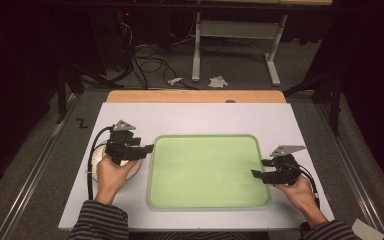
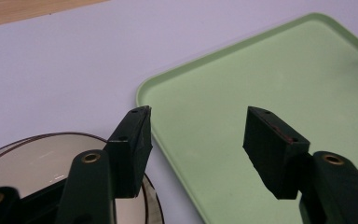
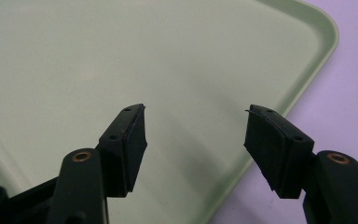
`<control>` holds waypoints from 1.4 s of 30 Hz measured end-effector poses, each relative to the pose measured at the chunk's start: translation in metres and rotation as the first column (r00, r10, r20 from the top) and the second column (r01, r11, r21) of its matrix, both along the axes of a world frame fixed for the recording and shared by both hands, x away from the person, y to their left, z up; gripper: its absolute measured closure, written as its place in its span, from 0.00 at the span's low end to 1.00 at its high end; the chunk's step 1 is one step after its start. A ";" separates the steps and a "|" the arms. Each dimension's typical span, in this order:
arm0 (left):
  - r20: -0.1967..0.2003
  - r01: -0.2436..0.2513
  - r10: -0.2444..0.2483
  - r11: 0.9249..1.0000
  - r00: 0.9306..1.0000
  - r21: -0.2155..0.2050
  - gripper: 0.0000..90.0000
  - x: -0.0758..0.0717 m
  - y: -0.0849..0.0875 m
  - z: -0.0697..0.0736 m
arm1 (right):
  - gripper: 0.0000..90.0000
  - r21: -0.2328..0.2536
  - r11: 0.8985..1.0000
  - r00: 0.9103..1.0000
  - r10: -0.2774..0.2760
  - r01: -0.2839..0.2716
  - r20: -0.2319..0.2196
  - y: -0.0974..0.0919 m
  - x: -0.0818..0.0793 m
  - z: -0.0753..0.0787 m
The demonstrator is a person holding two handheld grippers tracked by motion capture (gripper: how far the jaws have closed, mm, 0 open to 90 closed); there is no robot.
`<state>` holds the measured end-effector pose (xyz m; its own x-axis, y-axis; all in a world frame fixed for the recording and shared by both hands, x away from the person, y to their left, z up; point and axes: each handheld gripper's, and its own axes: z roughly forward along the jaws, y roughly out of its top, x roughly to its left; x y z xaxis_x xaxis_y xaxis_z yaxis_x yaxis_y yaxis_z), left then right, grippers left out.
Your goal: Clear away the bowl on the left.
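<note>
Tray, pale green with a raised rim, lies flat at the middle of the white table top, with nothing on it. The left gripper hovers at the tray's left edge; in the left gripper view its jaws stand wide apart with nothing between them, one jaw over the table beside the rim, the other over the tray floor. A shallow round plate with a dark rim line lies on the table directly under this gripper's body, just beside the tray's left edge. The right gripper hovers at the tray's right edge; in the right gripper view its jaws are also spread wide and hold nothing.

Risks, as judged from this position:

- Rim grip: the rim is low and smooth. A jaw that closes too high is likely to slide off.
- Uneven lift: if one gripper rises before the other, the tray tilts and can slip free.
- Plate contact: a lowered left gripper can strike or push the plate against the tray edge.
- Cable snag: the left cable loops round the plate and could drag it.
</note>
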<state>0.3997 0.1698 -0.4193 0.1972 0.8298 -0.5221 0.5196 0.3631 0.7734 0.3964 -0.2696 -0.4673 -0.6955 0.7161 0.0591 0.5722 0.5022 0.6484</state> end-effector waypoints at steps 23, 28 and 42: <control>-0.025 -0.102 0.102 0.995 0.995 0.002 0.47 0.005 0.034 -0.003 | 0.45 0.014 1.000 1.000 0.000 0.000 -0.004 0.000 0.001 -0.001; -0.032 -0.128 0.129 0.991 0.991 0.029 0.46 0.007 0.039 -0.006 | 0.45 0.011 1.000 1.000 0.004 -0.004 -0.006 0.000 0.001 0.000; -0.050 -0.187 0.189 0.982 0.981 0.034 0.46 0.009 0.062 -0.010 | 0.45 0.013 1.000 1.000 0.008 -0.008 -0.004 0.000 0.001 -0.001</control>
